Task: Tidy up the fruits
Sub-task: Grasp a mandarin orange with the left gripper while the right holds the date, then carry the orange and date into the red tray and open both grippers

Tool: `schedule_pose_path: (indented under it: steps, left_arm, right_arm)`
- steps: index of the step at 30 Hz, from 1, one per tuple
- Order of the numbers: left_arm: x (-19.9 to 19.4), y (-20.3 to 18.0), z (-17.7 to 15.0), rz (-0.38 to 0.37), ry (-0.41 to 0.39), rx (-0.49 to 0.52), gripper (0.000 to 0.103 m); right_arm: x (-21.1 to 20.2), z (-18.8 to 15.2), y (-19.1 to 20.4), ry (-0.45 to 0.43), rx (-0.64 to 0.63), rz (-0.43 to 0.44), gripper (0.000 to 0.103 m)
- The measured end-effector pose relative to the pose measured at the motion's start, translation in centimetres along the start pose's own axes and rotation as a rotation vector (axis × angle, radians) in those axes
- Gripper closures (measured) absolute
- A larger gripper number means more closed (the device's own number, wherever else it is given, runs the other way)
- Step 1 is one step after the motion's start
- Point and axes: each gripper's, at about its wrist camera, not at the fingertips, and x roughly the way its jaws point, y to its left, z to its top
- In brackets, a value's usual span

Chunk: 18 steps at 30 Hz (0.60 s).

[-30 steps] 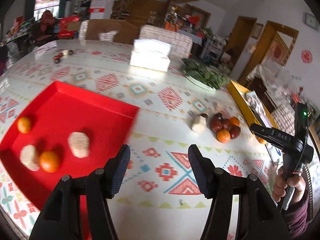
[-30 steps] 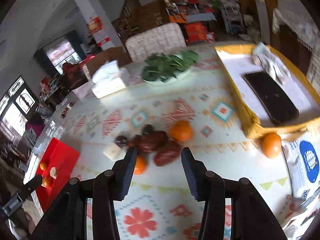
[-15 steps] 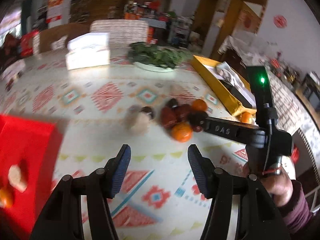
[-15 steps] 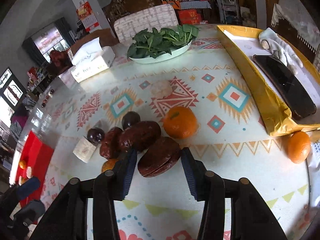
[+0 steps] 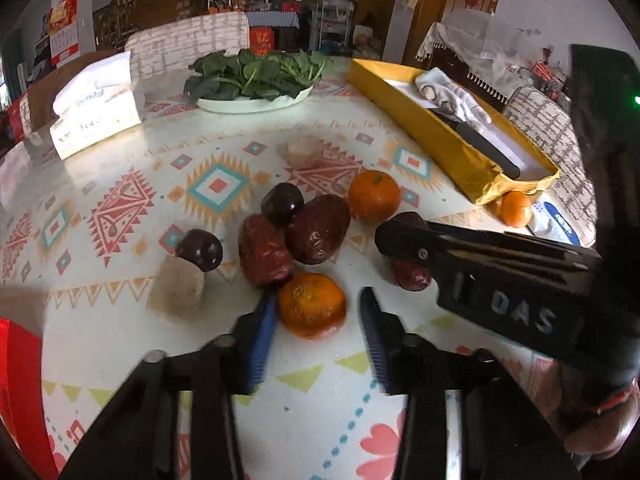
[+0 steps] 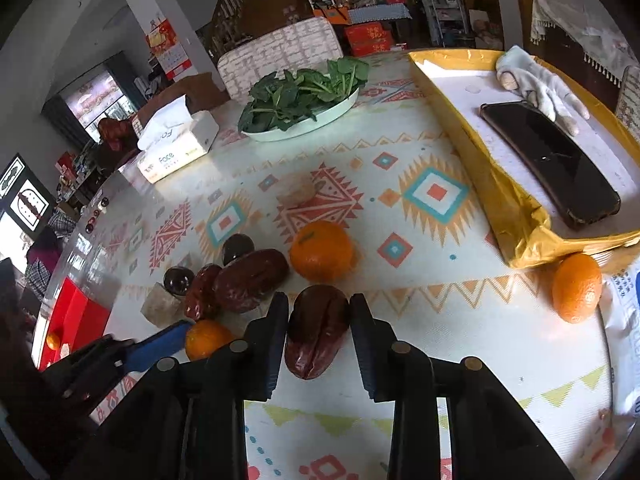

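A pile of fruit lies on the patterned tablecloth: dark red dates [image 5: 318,228], dark plums [image 5: 282,204], oranges [image 5: 374,196] and a beige block [image 5: 178,292]. My left gripper [image 5: 318,300] straddles the nearest orange [image 5: 312,306]. Its jaws are closing, and a thin gap still shows at the right pad. My right gripper [image 6: 319,300] is shut on a large wrinkled date [image 6: 316,332], with a pad against each side. In the left wrist view that gripper [image 5: 404,248] reaches in from the right over the same date [image 5: 412,276]. The red tray [image 6: 72,320] sits at the far left.
A yellow box [image 6: 520,216] with a phone and a glove stands on the right, with an orange [image 6: 576,292] at its near corner. A plate of greens [image 6: 304,96] and a tissue box [image 6: 176,148] are at the back. A pale lump [image 6: 296,190] lies mid-table.
My left gripper swung right from the red tray to the fruit pile and narrowed around the front orange. My right gripper came down and closed on the large date.
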Motion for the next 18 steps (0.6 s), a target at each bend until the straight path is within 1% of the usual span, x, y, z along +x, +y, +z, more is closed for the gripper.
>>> schedule_pose_path:
  steps: [3,6,8,11,14,17,18]
  left_arm:
    - [-0.1,0.3,-0.1,-0.01,-0.009,-0.006,0.071]
    - [-0.4,0.6,-0.3,0.0,-0.014,-0.019,0.072]
    - [-1.3,1.0,-0.6,-0.004,-0.025,-0.042,0.072]
    - [-3.2,2.2,-1.3,-0.012,-0.059,-0.088,0.072]
    - [-6.2,4.4,-2.6,-0.017,-0.099,-0.16,0.072]
    - [-9.0,7.2,-4.0,-0.008,-0.139,-0.245,0.072]
    - [-10.3,8.7,-4.9,0.002,-0.156,-0.287,0.072]
  right_arm:
    - [0.3,-0.2,0.3,0.011,-0.007,0.005,0.068]
    - [0.3,-0.3,0.5,0.009,-0.022,-0.004,0.068]
    - [0.3,-0.5,0.7,0.01,-0.036,-0.011,0.07]
    - [0.2,-0.7,0.8,0.011,-0.04,0.0,0.07]
    - [0.1,-0.8,1.0,-0.003,-0.035,0.017,0.07]
    - [-0.4,-0.9,1.1,-0.027,-0.037,0.047,0.07]
    - [-0.5,-0.9,1.3,-0.034,-0.042,0.051,0.07]
